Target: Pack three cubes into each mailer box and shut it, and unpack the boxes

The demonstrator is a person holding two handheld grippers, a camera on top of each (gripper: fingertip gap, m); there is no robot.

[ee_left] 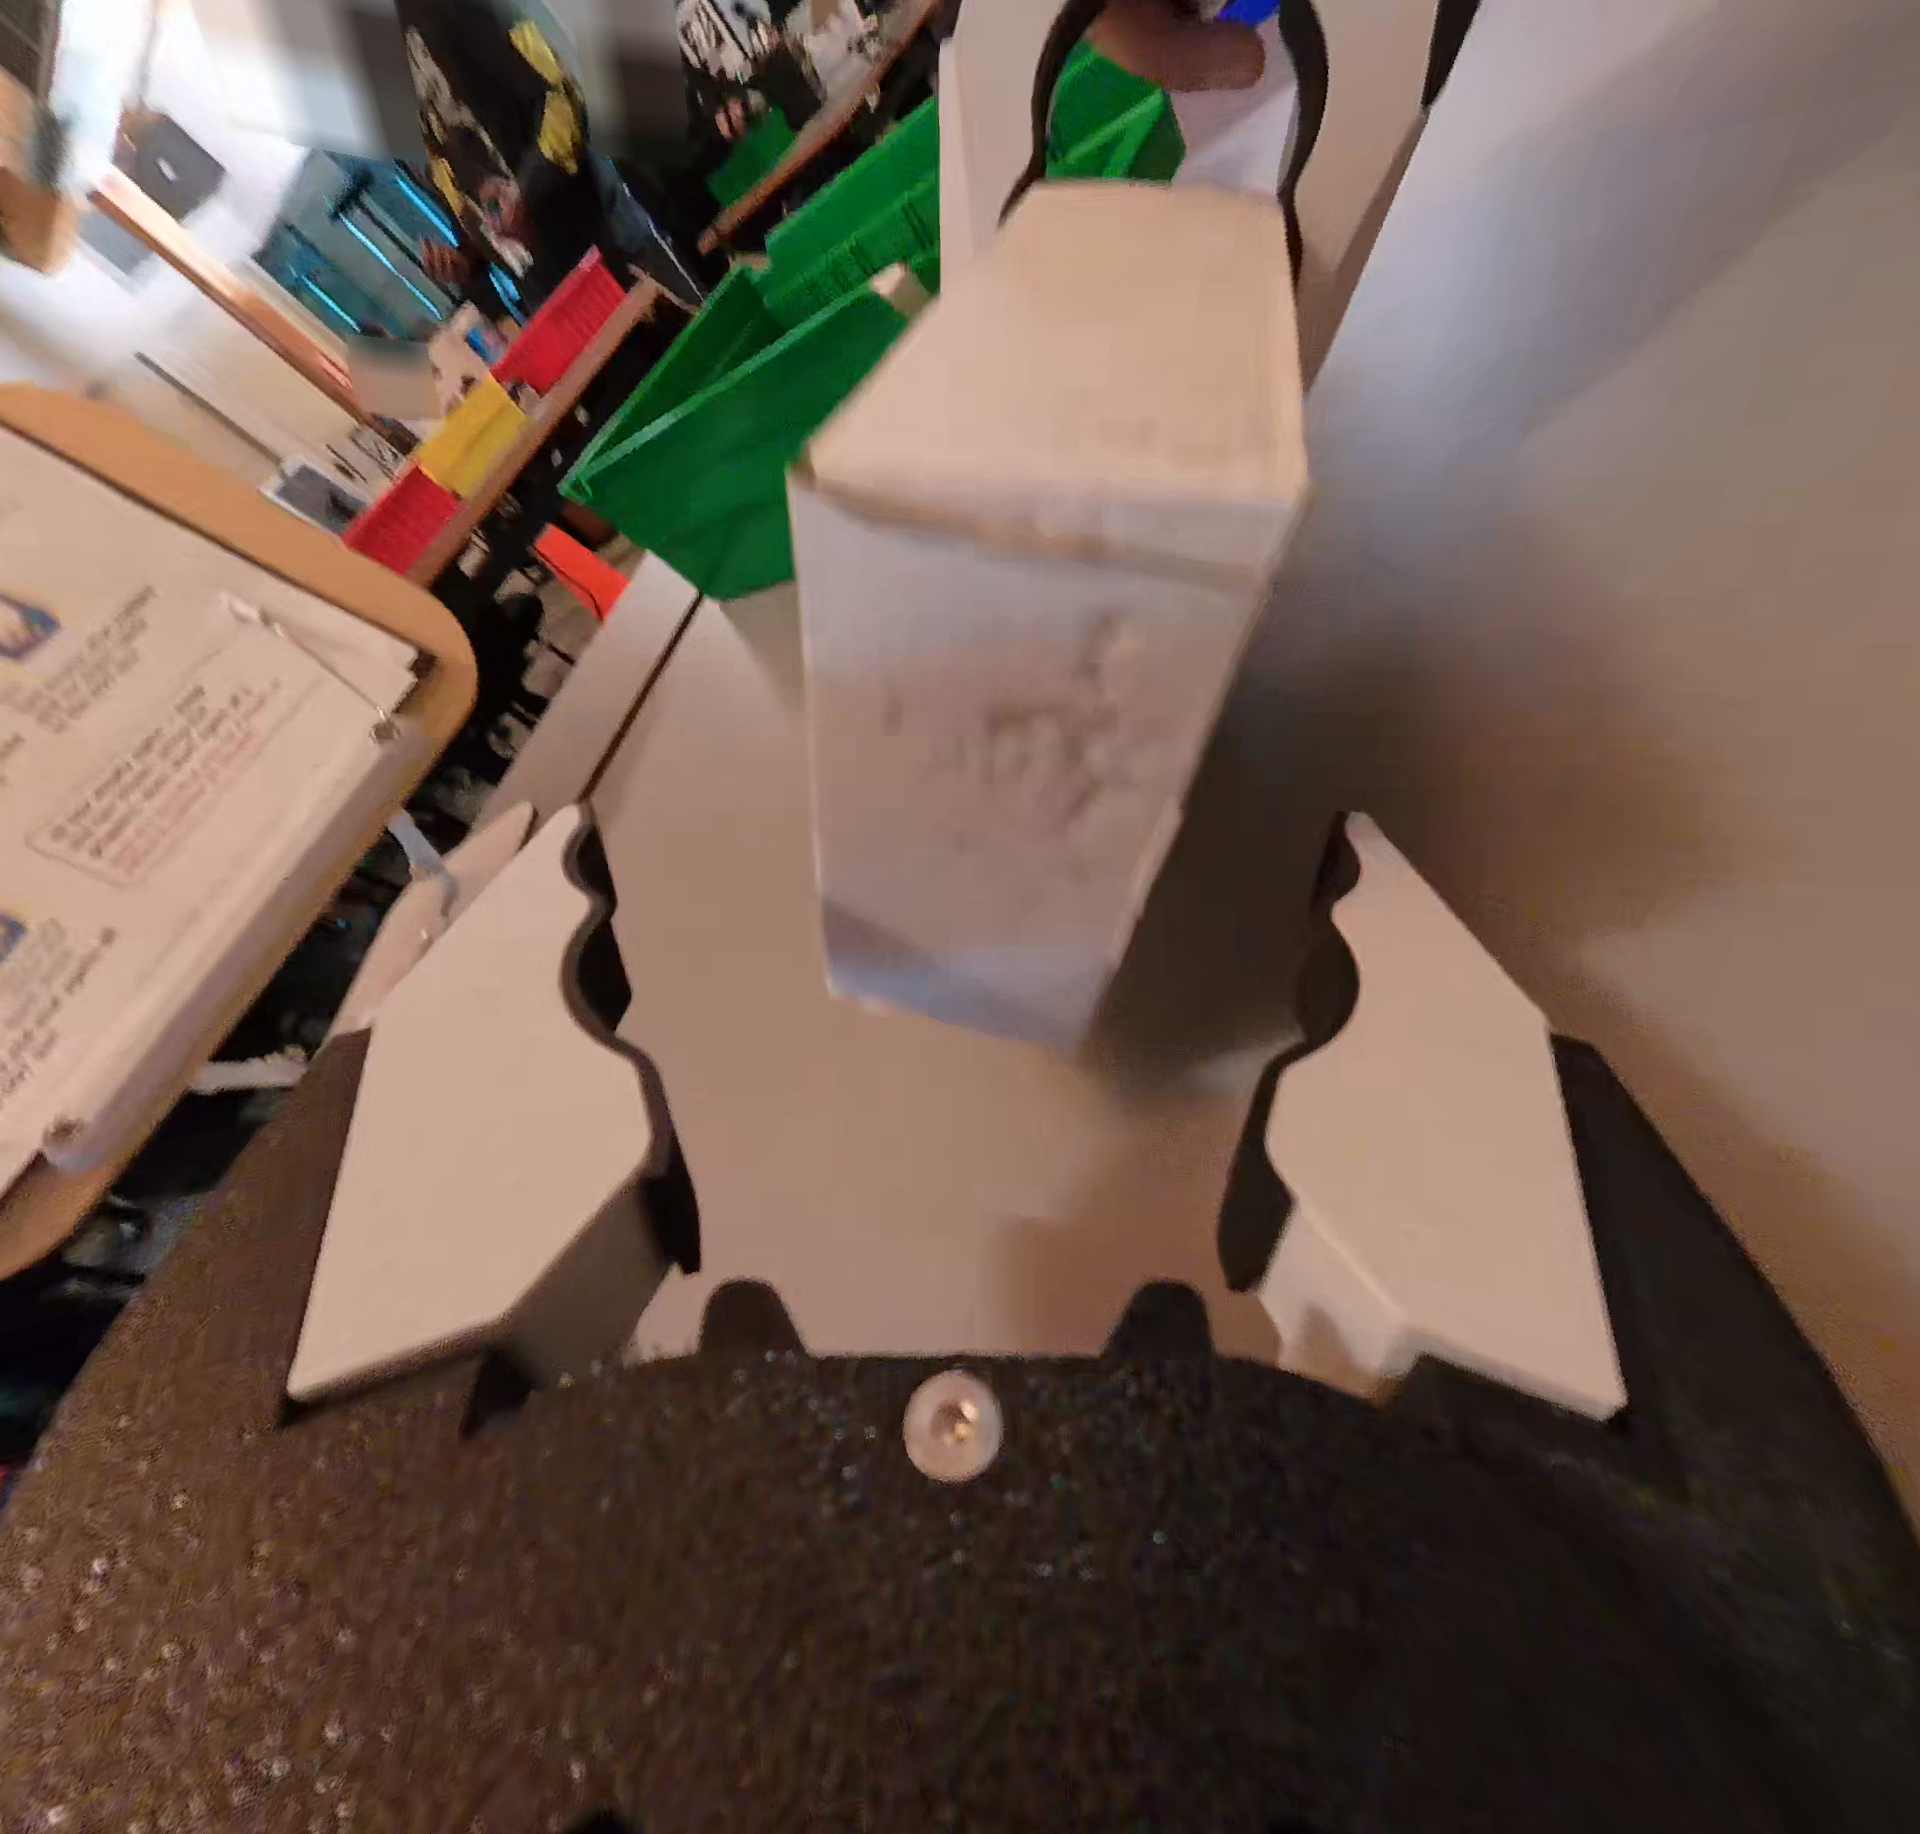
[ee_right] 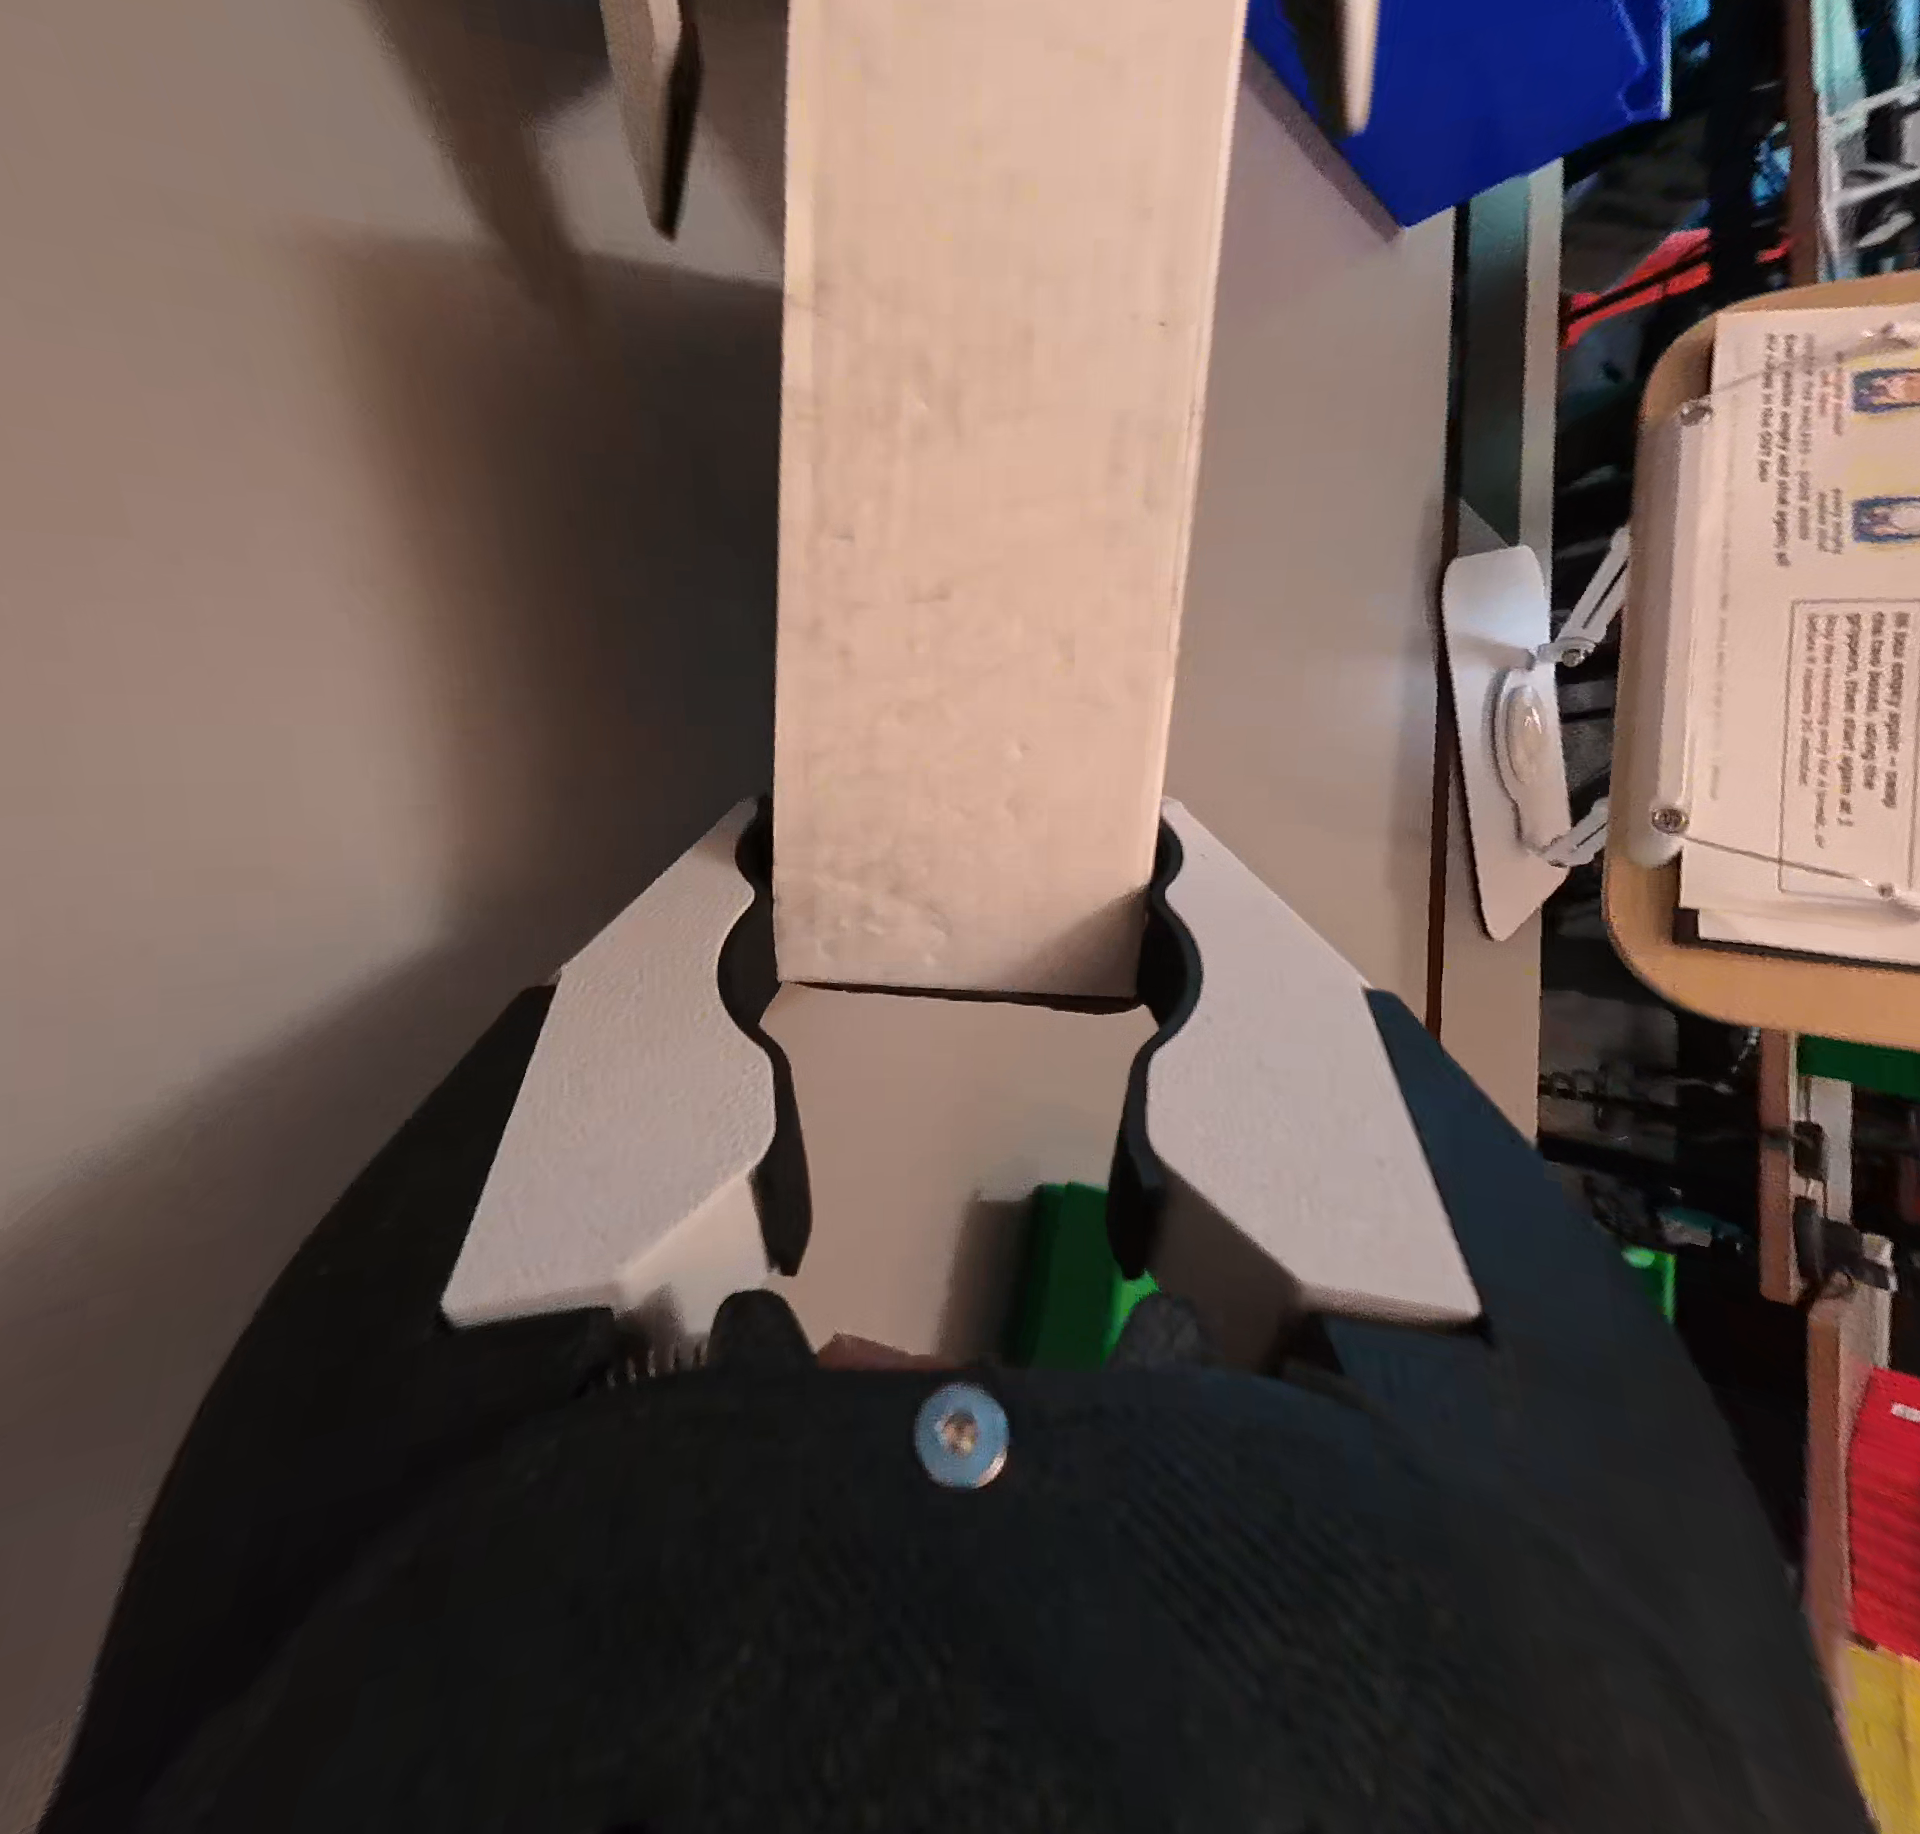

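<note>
A closed white mailer box is held lengthwise above the grey table. My right gripper is shut on one end of the box, with both fingers pressed to its sides. It shows at the far end in the left wrist view. My left gripper is open around the other end, its fingers standing clear of the box on both sides. It shows at the top of the right wrist view, also spread wide. No cubes are in view.
Green bins stand beyond the table's far edge, with red and yellow bins farther off. A blue bin is at the top right. A wooden board with printed sheets stands on the left, also in the right wrist view.
</note>
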